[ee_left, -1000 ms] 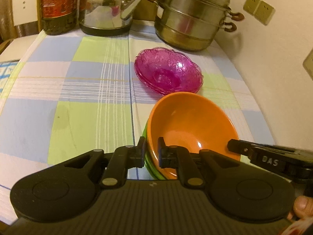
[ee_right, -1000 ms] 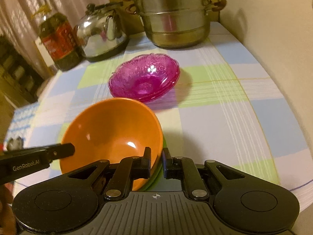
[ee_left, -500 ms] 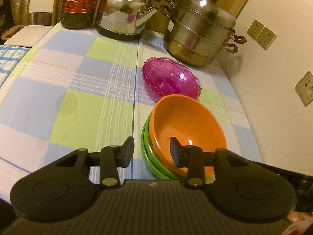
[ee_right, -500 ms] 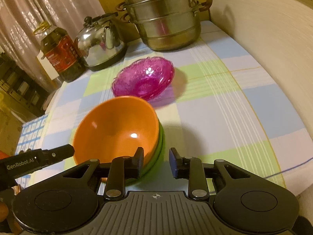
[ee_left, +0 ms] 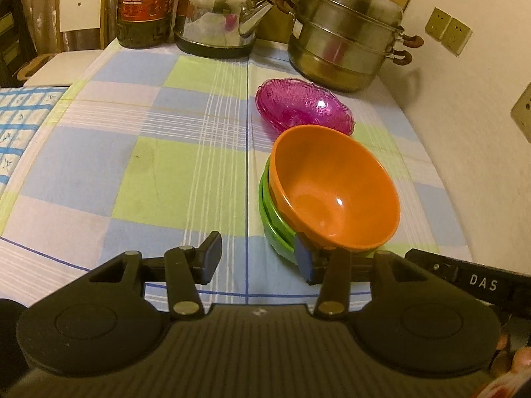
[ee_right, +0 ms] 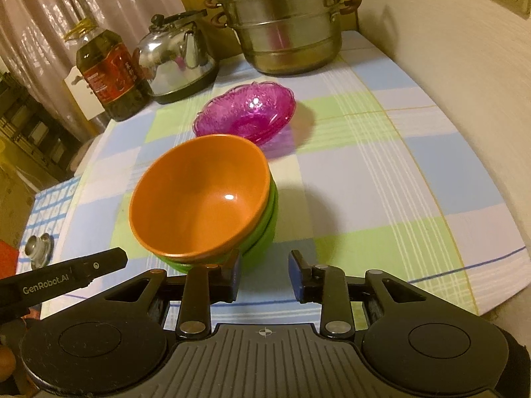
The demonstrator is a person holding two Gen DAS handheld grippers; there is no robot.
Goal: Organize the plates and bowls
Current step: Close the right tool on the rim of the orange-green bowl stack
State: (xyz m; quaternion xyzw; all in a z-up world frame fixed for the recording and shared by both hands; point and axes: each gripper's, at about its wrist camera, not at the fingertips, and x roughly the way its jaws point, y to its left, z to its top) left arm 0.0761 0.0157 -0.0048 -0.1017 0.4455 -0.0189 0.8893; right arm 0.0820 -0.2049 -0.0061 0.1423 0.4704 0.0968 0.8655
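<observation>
An orange bowl (ee_left: 335,189) sits nested on green bowls (ee_left: 273,222) on the checked tablecloth; it also shows in the right wrist view (ee_right: 199,195) above the green bowls (ee_right: 265,225). Behind the stack lies a pink glass dish (ee_left: 302,107), also seen in the right wrist view (ee_right: 247,116). My left gripper (ee_left: 257,258) is open and empty, just in front of the stack's left side. My right gripper (ee_right: 265,275) is open and empty, just in front of the stack's right side.
A steel steamer pot (ee_left: 345,36), a steel kettle (ee_left: 219,16) and an oil bottle (ee_left: 146,6) stand at the table's back. A wall with sockets (ee_left: 448,30) runs along the right. The table's front edge (ee_right: 431,295) is near my grippers.
Both grippers have opened, let go of the bowl stack's rims and pulled back towards me. The stack stays on the table.
</observation>
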